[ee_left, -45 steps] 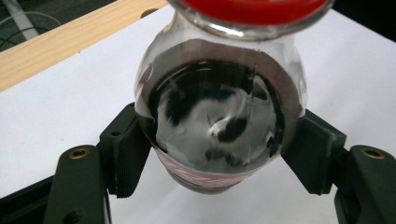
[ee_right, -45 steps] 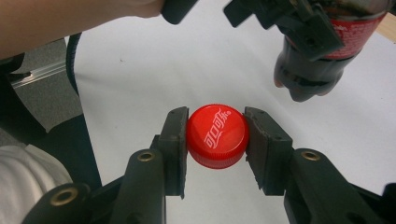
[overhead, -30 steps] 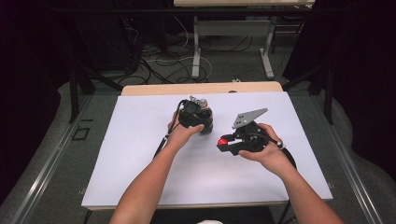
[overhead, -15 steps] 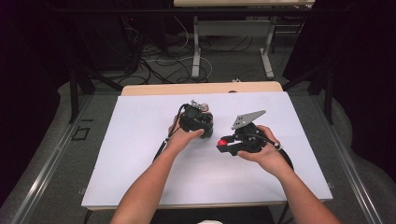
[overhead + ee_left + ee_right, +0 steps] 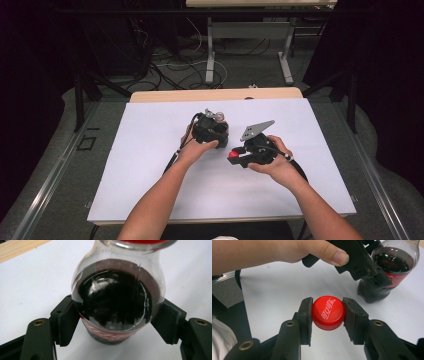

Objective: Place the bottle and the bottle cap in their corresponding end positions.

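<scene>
A clear cola bottle with dark drink and a red label stands on the white sheet. My left gripper is shut on its body, a ribbed pad on each side. From above, the left gripper covers the bottle, whose neck pokes out behind it. My right gripper is shut on a red screw cap with white lettering, held just above the sheet. From above, the cap shows at the right gripper's tip, right of the bottle. The bottle also stands at the upper right of the right gripper view.
The white sheet covers most of a wooden table. A person's forearms come in from the near edge. In the right gripper view, the left hand's thumb and the left gripper's body sit close above the cap. Cables and table legs lie on the floor beyond.
My right gripper has sunk a little toward the sheet and drifted left with the cap. The left gripper and bottle have stayed put.
</scene>
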A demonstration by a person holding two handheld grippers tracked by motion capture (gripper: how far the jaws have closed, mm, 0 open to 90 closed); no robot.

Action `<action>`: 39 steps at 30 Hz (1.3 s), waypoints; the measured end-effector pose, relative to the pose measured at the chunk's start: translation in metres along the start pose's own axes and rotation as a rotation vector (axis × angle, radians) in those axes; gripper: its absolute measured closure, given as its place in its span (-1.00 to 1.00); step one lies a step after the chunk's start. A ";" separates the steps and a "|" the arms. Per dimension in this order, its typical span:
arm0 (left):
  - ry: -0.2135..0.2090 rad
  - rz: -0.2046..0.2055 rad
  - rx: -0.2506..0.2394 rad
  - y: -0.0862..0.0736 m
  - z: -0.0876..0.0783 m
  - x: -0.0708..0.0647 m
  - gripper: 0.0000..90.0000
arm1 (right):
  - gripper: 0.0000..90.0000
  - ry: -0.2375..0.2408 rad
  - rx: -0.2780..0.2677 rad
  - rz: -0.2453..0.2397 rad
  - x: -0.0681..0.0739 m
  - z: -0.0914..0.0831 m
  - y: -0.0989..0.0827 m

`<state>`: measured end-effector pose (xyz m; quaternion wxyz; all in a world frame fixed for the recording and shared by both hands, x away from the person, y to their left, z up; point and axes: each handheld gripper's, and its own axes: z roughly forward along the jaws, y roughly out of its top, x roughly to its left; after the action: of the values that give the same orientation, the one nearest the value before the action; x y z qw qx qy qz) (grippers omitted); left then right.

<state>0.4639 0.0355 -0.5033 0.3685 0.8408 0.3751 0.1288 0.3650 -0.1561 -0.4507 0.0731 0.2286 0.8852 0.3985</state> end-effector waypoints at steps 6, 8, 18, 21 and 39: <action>-0.001 -0.006 -0.011 -0.001 0.001 0.000 -0.37 | 0.36 0.007 0.005 0.017 0.002 0.004 0.000; -0.011 -0.015 -0.007 -0.001 0.001 0.001 -0.37 | 0.36 0.010 0.007 0.020 0.002 0.006 0.000; -0.049 -0.058 -0.014 -0.006 -0.008 0.006 -0.75 | 0.36 0.008 0.049 0.025 -0.002 0.022 -0.005; -0.049 -0.069 -0.012 -0.008 -0.015 0.007 -0.99 | 0.36 0.008 0.063 0.029 -0.003 0.029 -0.007; -0.052 -0.095 -0.085 -0.056 -0.092 0.008 -0.99 | 0.36 -0.012 0.157 0.058 -0.005 0.084 -0.026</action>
<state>0.3934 0.1146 -0.4799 0.4191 0.8087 0.3992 0.1050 0.3861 -0.1172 -0.5266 0.0486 0.2614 0.9063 0.3285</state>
